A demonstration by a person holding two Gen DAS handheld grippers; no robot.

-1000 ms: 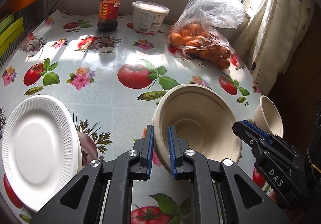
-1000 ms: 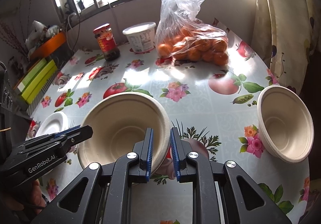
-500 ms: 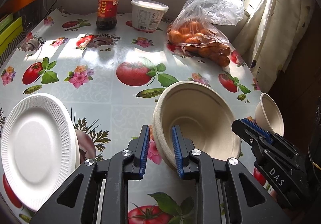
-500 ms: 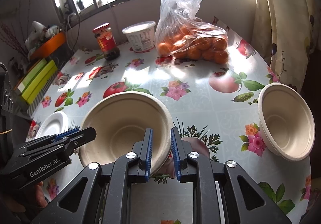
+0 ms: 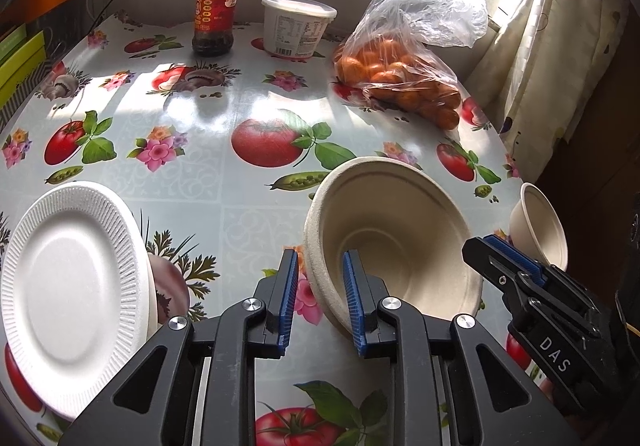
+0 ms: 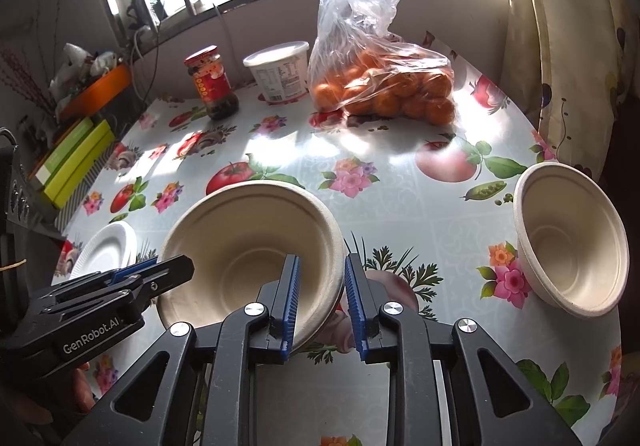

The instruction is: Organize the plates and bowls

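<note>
Both grippers straddle opposite sides of the big beige bowl (image 5: 394, 242), which sits on the table (image 5: 224, 182) just inside its near edge.

Left gripper (image 5: 318, 300): jaws parted a little, bowl's left rim between the blue pads (image 5: 289, 298), a gap showing on each side, so no clamp. It let go within the last second.

Right gripper (image 6: 322, 304): jaws have just been opening, narrow gap, bowl's right rim between the pads. Inner pad is right against the wall and the outer one looks just clear of it. Reads as released, not gripped.

The bowl looks tilted in the left wrist view; could be the lens, can't say for sure.

Second beige bowl (image 6: 570, 242): near the table's right edge, well apart from the first.

White plates (image 5: 70, 290): stacked at the near left edge, ribbed rim, a second rim visible underneath.

Far side, along the back edge by the wall: sauce jar (image 5: 214, 12) with a red label, white lidded tub (image 5: 298, 26) just beside it, then a clear plastic bag of oranges (image 5: 400, 70) towards the far right corner.

Curtain (image 5: 560, 42) hangs past the right edge.
</note>
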